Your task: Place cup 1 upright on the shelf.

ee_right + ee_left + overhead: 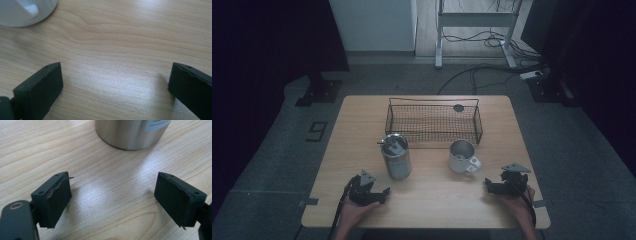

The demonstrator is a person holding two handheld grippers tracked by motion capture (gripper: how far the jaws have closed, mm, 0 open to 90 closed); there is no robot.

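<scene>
Both the left gripper [384, 190] and right gripper [488, 186] rest wide open, empty, near the wire basket [434, 121]; next, I judge, reach the steel tumbler [396, 156].

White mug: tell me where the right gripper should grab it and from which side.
Probably by the handle. The mug stands upright, open end up, its handle sticking out toward the near right, facing the right gripper. That gripper lies just beyond it with jaws open and empty, so a short, level approach from the near right looks easiest. The round body looks wider and likelier to slip.
</scene>
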